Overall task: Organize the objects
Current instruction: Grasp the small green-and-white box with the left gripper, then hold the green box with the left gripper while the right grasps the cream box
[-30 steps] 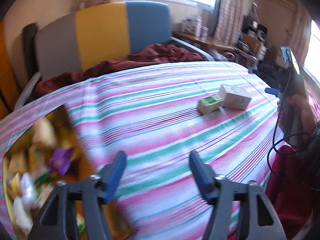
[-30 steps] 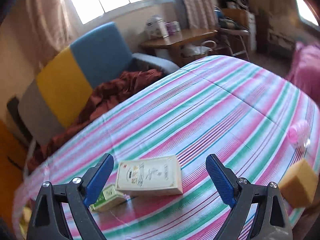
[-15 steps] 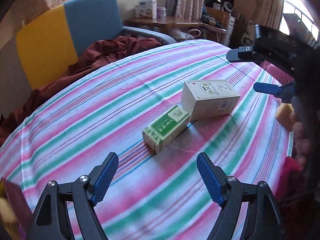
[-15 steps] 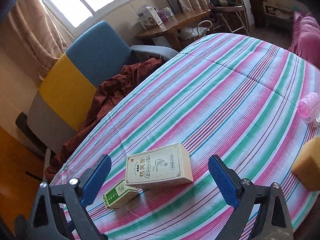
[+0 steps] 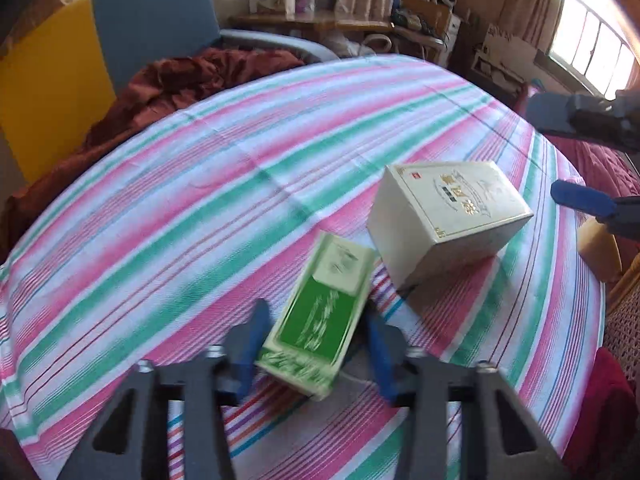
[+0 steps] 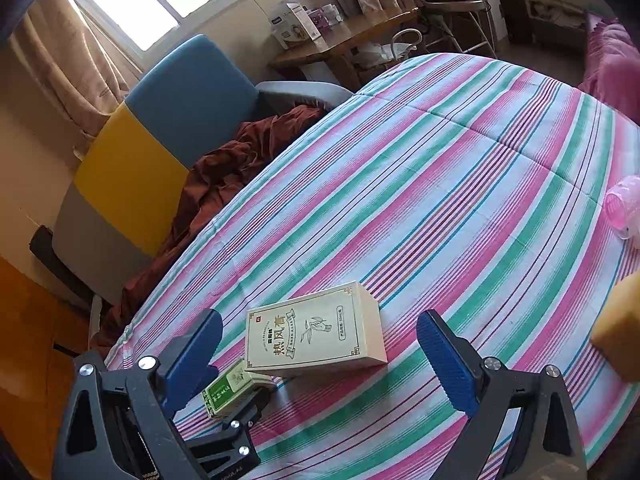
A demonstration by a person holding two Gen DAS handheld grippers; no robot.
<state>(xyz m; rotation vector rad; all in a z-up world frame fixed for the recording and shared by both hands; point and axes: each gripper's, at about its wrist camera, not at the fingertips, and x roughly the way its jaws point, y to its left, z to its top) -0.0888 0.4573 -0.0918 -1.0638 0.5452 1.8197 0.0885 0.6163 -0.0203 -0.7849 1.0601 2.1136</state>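
Two boxes touch on the cloth (image 5: 224, 184): left gripper (image 5: 316, 344) closing around green box (image 5: 320, 316), beside cream box (image 5: 448, 216); right gripper (image 6: 320, 344) spread above it.

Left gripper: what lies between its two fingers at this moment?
In the left wrist view, the small green box lies between the closing jaws of the left gripper, on the striped cloth, apart from the cream box.

free: striped cloth (image 6: 460, 184) behind boxes | blocked: cream box (image 6: 316, 330) touching green box (image 5: 324, 316)
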